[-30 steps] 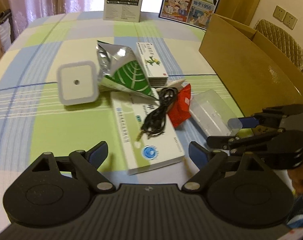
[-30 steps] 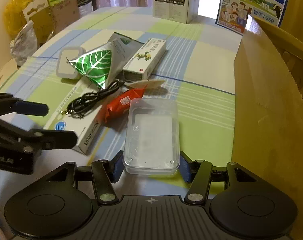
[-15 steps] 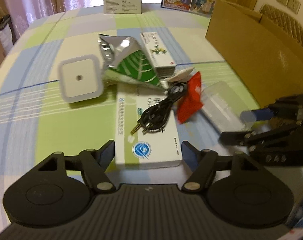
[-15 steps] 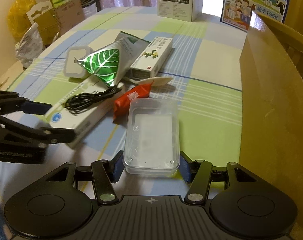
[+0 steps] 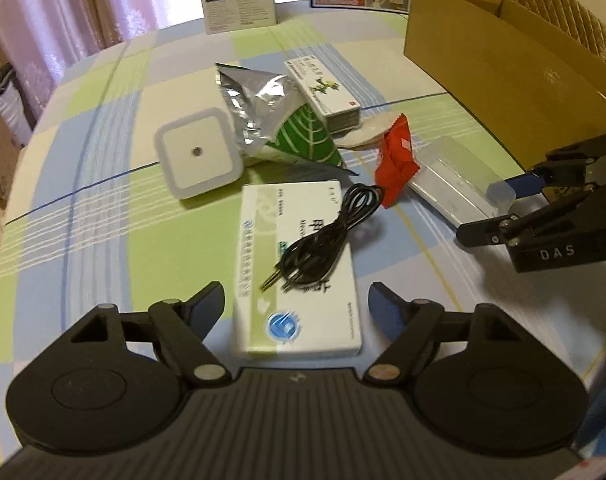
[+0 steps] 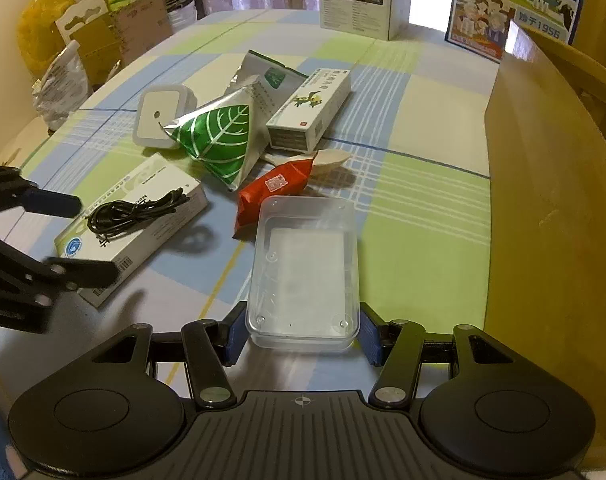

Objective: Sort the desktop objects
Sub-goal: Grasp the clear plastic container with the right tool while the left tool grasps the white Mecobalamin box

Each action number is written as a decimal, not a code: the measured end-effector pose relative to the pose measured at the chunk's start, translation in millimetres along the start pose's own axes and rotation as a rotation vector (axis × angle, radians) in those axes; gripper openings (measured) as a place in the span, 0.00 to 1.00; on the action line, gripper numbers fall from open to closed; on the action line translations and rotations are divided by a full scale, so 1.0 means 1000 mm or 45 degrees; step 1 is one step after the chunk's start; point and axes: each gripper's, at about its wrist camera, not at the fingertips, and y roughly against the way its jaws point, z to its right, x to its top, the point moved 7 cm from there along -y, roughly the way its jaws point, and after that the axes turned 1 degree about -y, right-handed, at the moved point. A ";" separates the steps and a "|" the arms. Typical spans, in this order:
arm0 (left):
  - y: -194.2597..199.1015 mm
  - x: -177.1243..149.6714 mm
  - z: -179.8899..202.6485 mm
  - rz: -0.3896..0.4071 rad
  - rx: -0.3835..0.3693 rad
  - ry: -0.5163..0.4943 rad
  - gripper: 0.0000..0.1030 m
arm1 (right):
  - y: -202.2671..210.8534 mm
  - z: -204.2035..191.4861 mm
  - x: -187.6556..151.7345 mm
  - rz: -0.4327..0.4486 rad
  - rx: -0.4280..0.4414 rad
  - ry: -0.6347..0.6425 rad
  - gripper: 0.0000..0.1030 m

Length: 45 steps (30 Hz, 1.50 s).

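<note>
Clear box (image 6: 305, 268) sitting clamped in right gripper (image 6: 303, 338), lower centre; left gripper (image 5: 297, 306) having just been widening, straddling white carton (image 5: 299, 268) untouched.

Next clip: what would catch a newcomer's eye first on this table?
The shiny foil pouch with the green leaf lies mid-table, beside a white square night light. Nearer, the right gripper is clamped on a clear plastic box, with a red snack packet at its far end. The left gripper stands open around a white medicine box with a coiled black cable on top.
</note>
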 end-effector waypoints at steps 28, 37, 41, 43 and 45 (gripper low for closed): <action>-0.006 0.011 0.003 0.024 0.308 -0.281 0.65 | -0.002 0.003 0.001 0.001 0.020 -0.029 0.53; -0.017 -0.001 -0.008 -0.016 0.182 -0.059 0.65 | -0.003 0.004 0.002 0.004 0.024 -0.046 0.53; -0.024 0.002 -0.009 -0.001 0.165 -0.044 0.67 | -0.004 0.006 0.004 0.014 0.018 -0.051 0.54; -0.026 0.004 -0.010 0.007 0.163 -0.031 0.67 | -0.005 0.007 0.004 0.017 0.015 -0.056 0.59; -0.028 0.006 -0.012 0.014 0.161 -0.026 0.67 | -0.005 0.007 0.005 0.021 0.015 -0.058 0.60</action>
